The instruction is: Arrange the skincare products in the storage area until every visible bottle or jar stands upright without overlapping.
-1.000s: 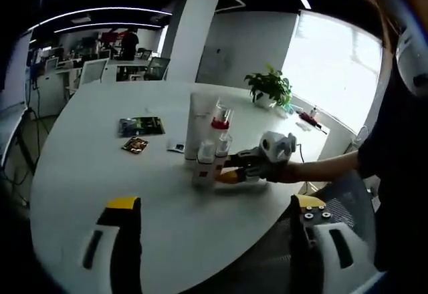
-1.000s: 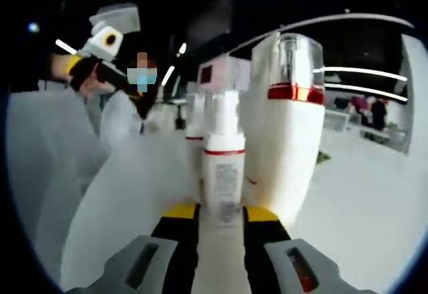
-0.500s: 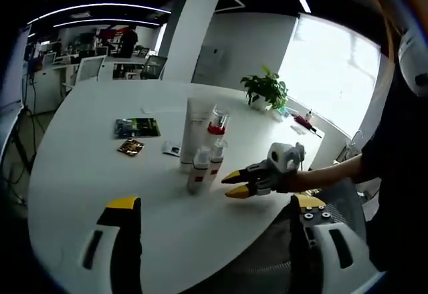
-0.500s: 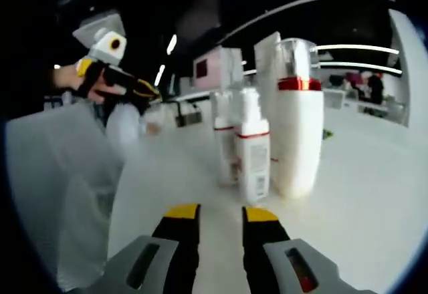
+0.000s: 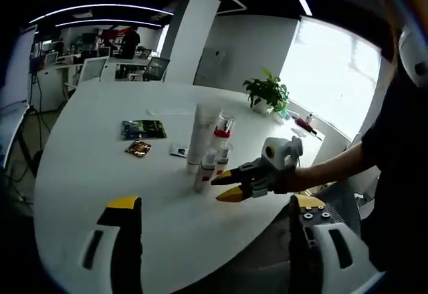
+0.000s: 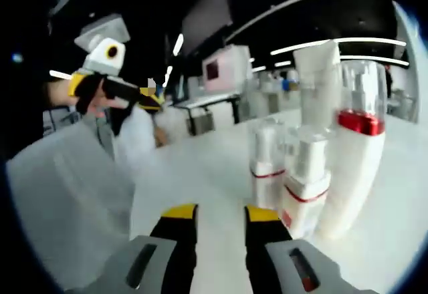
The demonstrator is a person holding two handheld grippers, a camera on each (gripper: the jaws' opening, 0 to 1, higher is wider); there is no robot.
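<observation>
On the white table (image 5: 100,174) four bottles (image 5: 208,148) stand upright — both tools (image 6: 212,215) apart, empty.

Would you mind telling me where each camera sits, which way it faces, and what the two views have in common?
Left gripper view: rides the left gripper, held back from the white table, looking across it at the bottle cluster; the right gripper and the person's sleeve enter from the right.
Right gripper view: rides the right gripper low over the table, facing the cluster up close; the left gripper shows upper left.
Shared: the red-banded pump bottle.
</observation>
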